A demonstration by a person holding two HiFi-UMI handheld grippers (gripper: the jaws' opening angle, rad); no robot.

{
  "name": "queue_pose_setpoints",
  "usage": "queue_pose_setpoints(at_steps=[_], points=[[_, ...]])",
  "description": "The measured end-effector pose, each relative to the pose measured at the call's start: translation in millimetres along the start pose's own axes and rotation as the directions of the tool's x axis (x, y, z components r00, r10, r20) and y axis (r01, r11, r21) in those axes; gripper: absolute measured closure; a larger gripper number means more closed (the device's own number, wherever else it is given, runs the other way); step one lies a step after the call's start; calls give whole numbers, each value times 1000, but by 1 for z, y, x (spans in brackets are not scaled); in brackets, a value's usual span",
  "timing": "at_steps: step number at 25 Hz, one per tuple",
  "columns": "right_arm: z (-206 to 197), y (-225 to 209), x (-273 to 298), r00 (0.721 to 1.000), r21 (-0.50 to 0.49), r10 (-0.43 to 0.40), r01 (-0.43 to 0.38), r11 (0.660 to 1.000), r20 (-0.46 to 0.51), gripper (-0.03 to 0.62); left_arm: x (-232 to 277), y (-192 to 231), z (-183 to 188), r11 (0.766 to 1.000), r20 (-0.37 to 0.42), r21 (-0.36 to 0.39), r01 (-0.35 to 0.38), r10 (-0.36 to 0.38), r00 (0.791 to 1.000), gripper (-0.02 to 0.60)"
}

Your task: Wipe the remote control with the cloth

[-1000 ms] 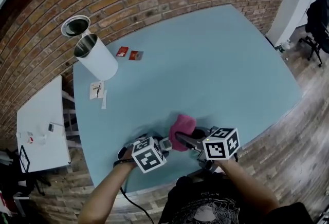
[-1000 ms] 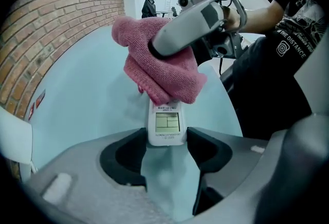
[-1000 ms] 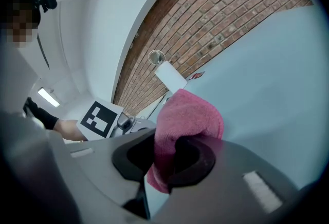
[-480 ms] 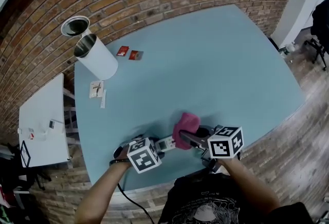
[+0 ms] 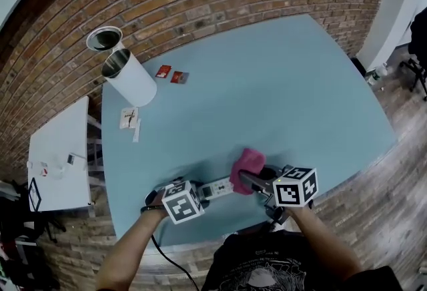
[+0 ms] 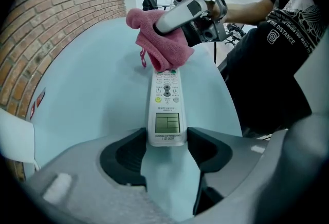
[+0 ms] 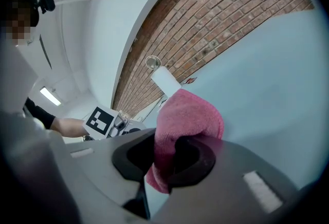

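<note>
A white remote control (image 6: 166, 107) with a small screen and buttons lies lengthwise on the light blue table (image 5: 267, 83). My left gripper (image 6: 165, 142) is shut on its near end, one pad on each side. A bunched pink cloth (image 6: 159, 40) rests on the remote's far end, held by my right gripper (image 7: 165, 159), which is shut on the cloth (image 7: 187, 117). In the head view the remote (image 5: 217, 188) lies between the left gripper (image 5: 193, 195) and the cloth (image 5: 247, 166), with the right gripper (image 5: 257, 183) just right of it.
A white cylinder can (image 5: 130, 76) lies on its side at the table's far left, with its lid (image 5: 105, 38) beyond it. Two small red packets (image 5: 171, 74) and paper slips (image 5: 128, 117) lie nearby. A white side table (image 5: 57, 156) stands left. A brick wall runs behind.
The right gripper and the pink cloth have slid a little to the right along the remote. The left gripper holds the remote in place.
</note>
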State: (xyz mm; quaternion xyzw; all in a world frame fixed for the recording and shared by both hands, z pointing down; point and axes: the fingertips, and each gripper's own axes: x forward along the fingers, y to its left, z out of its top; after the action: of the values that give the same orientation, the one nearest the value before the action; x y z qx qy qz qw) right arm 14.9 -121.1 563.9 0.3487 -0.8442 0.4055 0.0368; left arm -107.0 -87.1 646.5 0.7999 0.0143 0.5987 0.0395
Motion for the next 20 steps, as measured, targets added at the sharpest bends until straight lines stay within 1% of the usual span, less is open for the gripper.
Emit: queue_pose_setpoints(at_steps=[4,6,9,11,13,15,16,18,19,20], points=[[0,2,1,1000,-13,3,-3,1000,4,531,0,-1,0,1000,33,-10,-18,19,999,327],[2,5,1,1000,-18,7,-7,1000,15,531,-3,-1,-1,999,61,-5,-41,41,997,319],[9,10,-2,999,-31,10,-9,999,33,531,-6,0,-2,997,85,-21,-74,76,993,319],[14,13,-3,999,-33,14,-12,999,47,531,-10,1,-4,995,97,-42,-85,89,991,319],[16,18,-5,998,-31,18,-16,999,64,531,-21,2,-5,991,139,-94,-95,108,984,321],[19,23,-7,997,-32,13,-10,999,81,531,-36,6,-2,979,211,-168,-114,149,966,322],[21,24,-7,996,-37,1,2,999,90,531,-45,10,2,970,253,-205,-129,180,951,324],[30,27,-9,993,-51,-46,52,997,110,531,-64,17,15,949,328,-272,-159,247,912,343],[36,29,-10,990,-63,-78,86,994,119,531,-74,19,23,937,362,-306,-167,277,890,362],[42,30,-11,986,-81,-111,122,989,126,531,-85,21,32,924,395,-341,-175,309,865,362]])
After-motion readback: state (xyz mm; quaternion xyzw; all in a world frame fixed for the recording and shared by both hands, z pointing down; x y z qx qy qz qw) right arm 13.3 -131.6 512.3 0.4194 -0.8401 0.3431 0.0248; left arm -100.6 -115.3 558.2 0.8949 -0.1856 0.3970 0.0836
